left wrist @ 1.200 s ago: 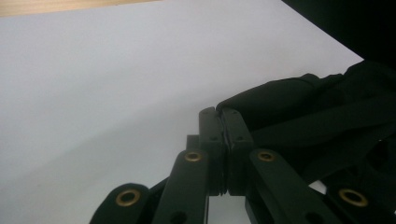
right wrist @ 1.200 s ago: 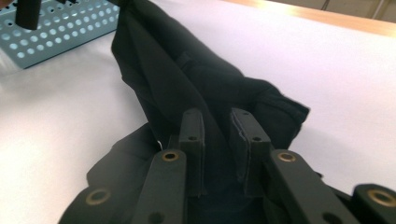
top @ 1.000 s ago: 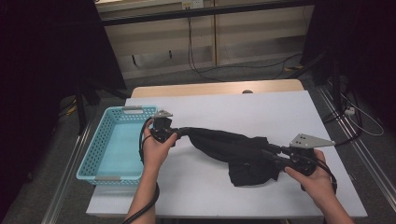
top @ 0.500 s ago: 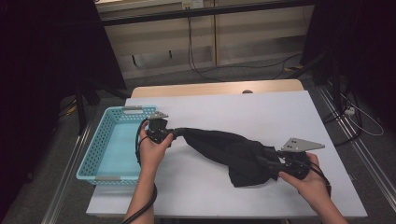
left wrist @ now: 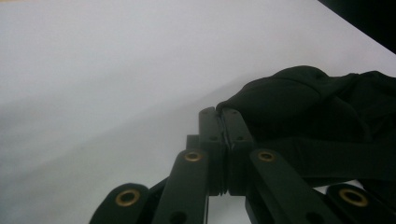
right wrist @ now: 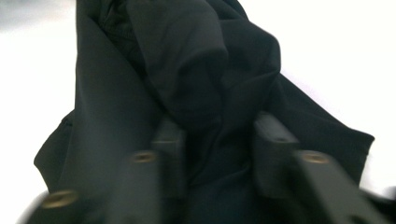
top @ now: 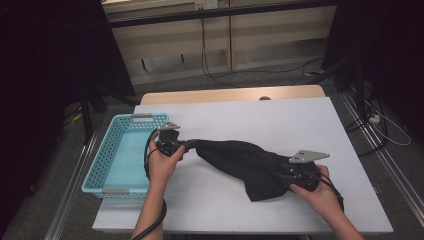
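Observation:
A black garment [top: 240, 160] lies stretched across the white table [top: 280, 115]. My left gripper [top: 190, 145] is shut on its left end, next to the basket; in the left gripper view the jaws [left wrist: 219, 112] stand pressed together, pinching the cloth's edge [left wrist: 299, 93]. My right gripper [top: 283, 177] is at the garment's bunched right end, low over the table. In the right gripper view its jaws [right wrist: 219, 135] have just been closing, and a thick fold of the black cloth [right wrist: 187, 60] fills the gap between them and touches both pads.
A light blue plastic basket [top: 132, 119] stands at the table's left edge, close behind my left hand. Beyond the table's wooden far edge are dark stands and cables on the floor.
My right gripper has sunk toward the table and shifted slightly, and the garment's right end now lies lower and more bunched. The left gripper has stayed where it was.

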`<state>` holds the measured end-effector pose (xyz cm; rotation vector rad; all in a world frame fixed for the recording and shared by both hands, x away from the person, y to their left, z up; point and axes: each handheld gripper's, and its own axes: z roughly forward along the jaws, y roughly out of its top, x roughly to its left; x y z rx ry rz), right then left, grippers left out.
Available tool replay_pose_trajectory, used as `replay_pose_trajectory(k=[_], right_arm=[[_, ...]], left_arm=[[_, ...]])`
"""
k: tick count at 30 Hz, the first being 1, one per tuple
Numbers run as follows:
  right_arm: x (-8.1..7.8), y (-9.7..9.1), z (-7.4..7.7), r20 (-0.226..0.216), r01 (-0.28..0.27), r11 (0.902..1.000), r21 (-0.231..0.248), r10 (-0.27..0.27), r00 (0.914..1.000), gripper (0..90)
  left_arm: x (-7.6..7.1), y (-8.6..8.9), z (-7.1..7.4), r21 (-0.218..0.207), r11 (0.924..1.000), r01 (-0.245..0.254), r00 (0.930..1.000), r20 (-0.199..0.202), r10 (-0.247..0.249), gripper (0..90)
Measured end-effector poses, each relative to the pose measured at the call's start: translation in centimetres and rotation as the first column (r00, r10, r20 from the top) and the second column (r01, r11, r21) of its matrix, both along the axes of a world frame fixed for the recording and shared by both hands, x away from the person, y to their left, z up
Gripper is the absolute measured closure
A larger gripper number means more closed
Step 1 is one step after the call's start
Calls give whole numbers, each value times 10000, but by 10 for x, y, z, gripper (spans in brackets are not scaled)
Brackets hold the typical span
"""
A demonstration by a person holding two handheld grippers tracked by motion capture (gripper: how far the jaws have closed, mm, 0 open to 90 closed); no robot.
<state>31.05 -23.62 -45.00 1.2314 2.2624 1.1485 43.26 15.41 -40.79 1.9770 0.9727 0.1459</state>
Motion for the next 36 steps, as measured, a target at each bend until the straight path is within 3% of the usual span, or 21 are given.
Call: replay_pose_trajectory(k=[7, 11, 15, 16, 22, 24, 26, 29, 31, 36], right_arm=[[9, -11, 11, 392, 332, 9986, 421, -349, 9986, 797], [18, -29, 20, 974, 1041, 9927, 614, -1098, 9892, 803], [23, -39, 21, 905, 1371, 9835, 1178, -1481, 9848, 715], [22, -38, 21, 918, 1385, 9844, 1082, -1486, 9846, 665], [14, -30, 24, 978, 1153, 9885, 973, -1248, 9873, 555], [11, -29, 25, 975, 1124, 9885, 1012, -1223, 9877, 521], [9, -29, 24, 973, 1072, 9894, 982, -1167, 9884, 493], [5, -28, 25, 966, 1036, 9896, 1001, -1133, 9889, 460], [2, -28, 26, 983, 1045, 9889, 1055, -1149, 9885, 450], [-4, -27, 29, 1043, 885, 9904, 1063, -996, 9895, 437]], left_arm=[[-3, 0, -3, -26, 10000, 94, 9998, -163, -95, 889], [-7, -7, -5, -9, 9994, 352, 9988, -326, -352, 889], [-9, -14, -9, 91, 9991, 422, 9983, -406, -418, 886], [-9, -15, -10, 135, 9988, 473, 9980, -422, -467, 886], [-10, -16, -12, 311, 9982, 503, 9981, -364, -492, 866], [-10, -16, -11, 263, 9983, 518, 9986, -75, -516, 772], [-10, -17, -10, 437, 9973, 585, 9979, 255, -597, 646], [-10, -20, -9, 639, 9952, 743, 9953, 574, -780, 530], [-11, -23, -7, 557, 9947, 868, 9942, 583, -900, 518], [-15, -31, -4, 841, 9870, 1371, 9865, 786, -1437, 477]])
